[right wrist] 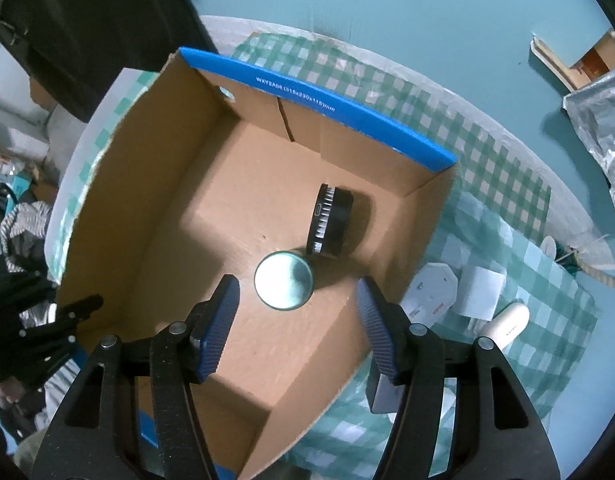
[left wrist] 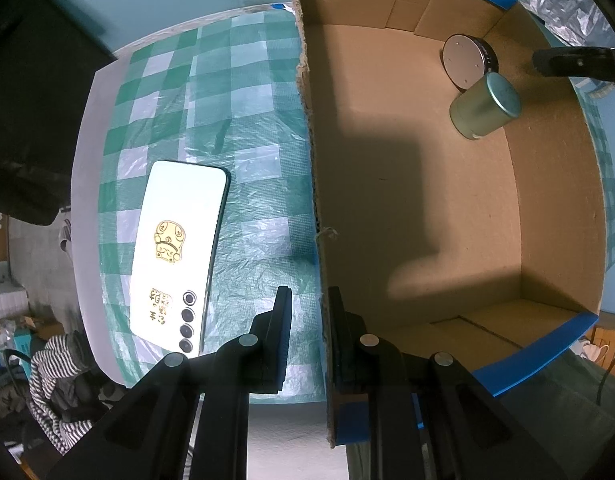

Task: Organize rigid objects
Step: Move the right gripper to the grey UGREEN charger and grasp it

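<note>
An open cardboard box [left wrist: 547, 216] with blue-taped rims sits on a green checked cloth. My left gripper [left wrist: 309, 316] is shut on the box's left wall, one finger outside and one inside. On the box floor a round metal tin [right wrist: 283, 280] stands upright next to a black ribbed disc [right wrist: 331, 220] that rests on its edge. My right gripper [right wrist: 299, 308] hangs open above the tin, and its pads are clear of it. Left of the box, a white phone [left wrist: 179, 256] with gold stickers lies camera side up on the cloth.
On the cloth right of the box lie a white octagonal card [right wrist: 431, 292], a white paper square [right wrist: 481, 292], a white cylinder [right wrist: 507, 324] and a small grey block [right wrist: 381, 396]. A silver foil bag [right wrist: 599, 128] lies at the far right. Striped clothing [left wrist: 55, 392] sits past the table's left edge.
</note>
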Available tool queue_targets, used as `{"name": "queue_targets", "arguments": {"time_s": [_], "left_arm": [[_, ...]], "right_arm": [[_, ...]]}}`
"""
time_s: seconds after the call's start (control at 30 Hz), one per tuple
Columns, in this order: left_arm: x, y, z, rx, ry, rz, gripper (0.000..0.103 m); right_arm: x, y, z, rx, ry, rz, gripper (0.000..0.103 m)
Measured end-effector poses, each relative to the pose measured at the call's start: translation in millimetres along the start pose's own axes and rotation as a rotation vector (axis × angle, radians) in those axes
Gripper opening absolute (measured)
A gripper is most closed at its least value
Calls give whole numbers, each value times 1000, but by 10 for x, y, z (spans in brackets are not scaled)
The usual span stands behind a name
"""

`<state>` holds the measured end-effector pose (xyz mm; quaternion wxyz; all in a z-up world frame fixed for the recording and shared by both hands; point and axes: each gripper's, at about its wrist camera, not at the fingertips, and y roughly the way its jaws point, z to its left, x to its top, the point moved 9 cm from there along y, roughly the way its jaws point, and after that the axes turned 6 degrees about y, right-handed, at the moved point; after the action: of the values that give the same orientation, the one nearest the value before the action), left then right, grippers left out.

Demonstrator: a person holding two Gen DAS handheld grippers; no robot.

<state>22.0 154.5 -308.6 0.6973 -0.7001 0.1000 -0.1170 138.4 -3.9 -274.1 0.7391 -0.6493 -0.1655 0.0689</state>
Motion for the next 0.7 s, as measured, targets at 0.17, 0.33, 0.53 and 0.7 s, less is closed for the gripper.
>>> {"name": "queue_targets", "arguments": {"time_s": [0.17,0.33,0.53,0.7], "left_arm": [[2,-7,7,-4,-2,-5,17],[0,-13,13,-2,-1,-5,17],[-7,-37,-10,2,5,-10,17],[15,-43,-18,3,5,-7,17]], "right_arm": [[-40,-144,-72,-2,7,-18,62],[-112,-272,-196,3,40,-28,62],[-247,-399,-405,0,85,-39,62],[-380,-440,-691,-22,153,-42,62]]}}
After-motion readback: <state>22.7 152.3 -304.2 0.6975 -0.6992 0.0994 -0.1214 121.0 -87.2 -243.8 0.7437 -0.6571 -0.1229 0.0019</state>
